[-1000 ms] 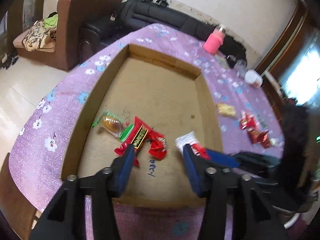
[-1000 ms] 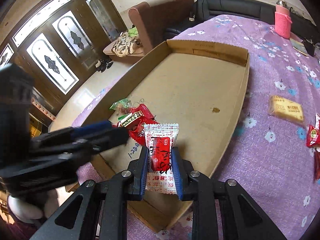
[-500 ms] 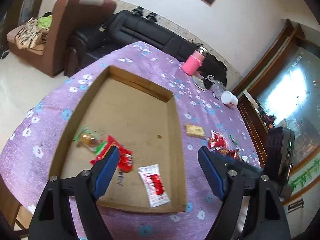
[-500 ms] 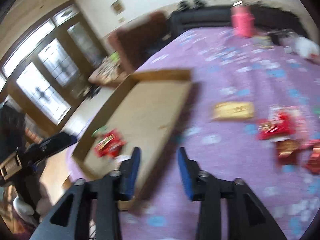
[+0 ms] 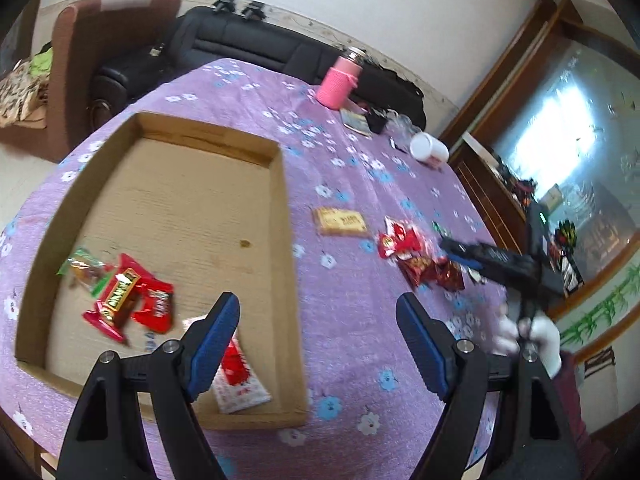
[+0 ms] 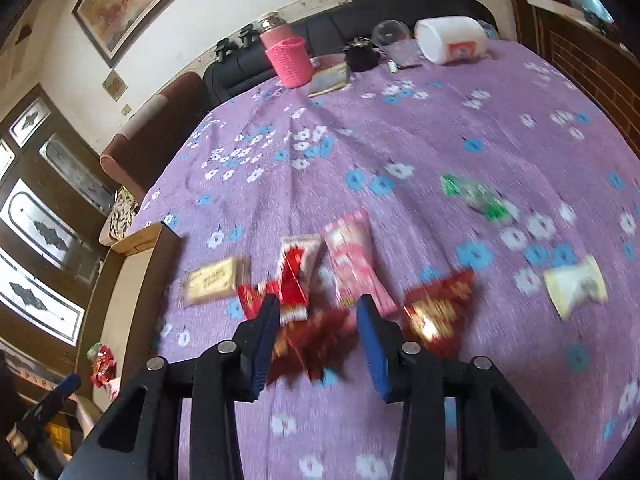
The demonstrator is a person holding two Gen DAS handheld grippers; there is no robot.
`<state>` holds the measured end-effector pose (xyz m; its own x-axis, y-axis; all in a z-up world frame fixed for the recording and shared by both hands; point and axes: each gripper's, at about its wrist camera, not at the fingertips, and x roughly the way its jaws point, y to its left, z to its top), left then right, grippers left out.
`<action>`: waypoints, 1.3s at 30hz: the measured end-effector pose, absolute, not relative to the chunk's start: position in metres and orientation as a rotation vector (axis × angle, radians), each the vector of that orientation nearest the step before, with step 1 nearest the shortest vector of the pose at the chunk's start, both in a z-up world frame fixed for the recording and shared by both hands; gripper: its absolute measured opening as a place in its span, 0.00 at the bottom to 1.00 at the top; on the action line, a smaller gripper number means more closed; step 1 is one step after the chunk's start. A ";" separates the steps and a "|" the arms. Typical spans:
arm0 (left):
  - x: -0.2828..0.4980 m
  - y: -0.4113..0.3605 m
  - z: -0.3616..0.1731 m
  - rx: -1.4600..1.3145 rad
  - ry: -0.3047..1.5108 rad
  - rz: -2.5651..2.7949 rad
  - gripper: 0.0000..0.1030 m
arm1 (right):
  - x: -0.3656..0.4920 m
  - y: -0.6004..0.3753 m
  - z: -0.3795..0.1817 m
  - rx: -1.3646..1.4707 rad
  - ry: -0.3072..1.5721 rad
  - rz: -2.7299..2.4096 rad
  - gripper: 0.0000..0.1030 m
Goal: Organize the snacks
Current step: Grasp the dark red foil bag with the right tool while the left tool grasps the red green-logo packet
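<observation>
snacks on the cloth: a loose bunch is sitting out on the purple flowered tablecloth [image 6: 400, 128], well outside the box. There's a dark red crinkly packet [image 6: 316, 340], a red and white packet [image 6: 298, 272], a pink packet [image 6: 354, 260], another dark red one [image 6: 436, 308], a tan biscuit pack [image 6: 214, 280], a green wrapper [image 6: 476, 196] and a pale packet [image 6: 576, 284] off to the right.

snacks in the box: a white and red packet [image 5: 240, 380] is lying in the near corner of the cardboard box [image 5: 286, 216], with red packets [image 5: 128, 304] and a green-wrapped one [image 5: 82, 268] grouped at the near left, so the box looks like the collecting spot.

right tongs [image 6: 318, 340]: hanging wide apart and holding nothing, with the dark red crinkly packet sitting between the tips. My guess is they're lining up for the next grab. It's blurry, so I can't tell if they're touching it.

left tongs [image 5: 318, 340]: spread wide and empty, hovering over the box's right wall and the cloth beside it, probably just keeping out of the way.

background stuff: a pink bottle [image 6: 288, 56] and a white jar [image 6: 450, 40] are standing at the far edge, well away from the snacks.
</observation>
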<state>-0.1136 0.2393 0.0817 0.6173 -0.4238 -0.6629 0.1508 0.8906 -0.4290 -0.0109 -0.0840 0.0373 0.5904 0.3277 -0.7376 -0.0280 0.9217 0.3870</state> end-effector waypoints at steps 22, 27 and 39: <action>-0.104 0.208 0.067 -0.314 0.898 -0.395 0.78 | -0.023 -0.046 0.050 0.215 0.944 0.447 0.40; -0.109 0.204 0.071 -0.309 0.891 -0.399 0.78 | 0.003 -0.005 0.041 0.149 0.979 0.462 0.40; -0.111 0.217 0.074 -0.328 0.876 -0.385 0.78 | -0.006 0.004 0.035 0.317 1.059 0.640 0.41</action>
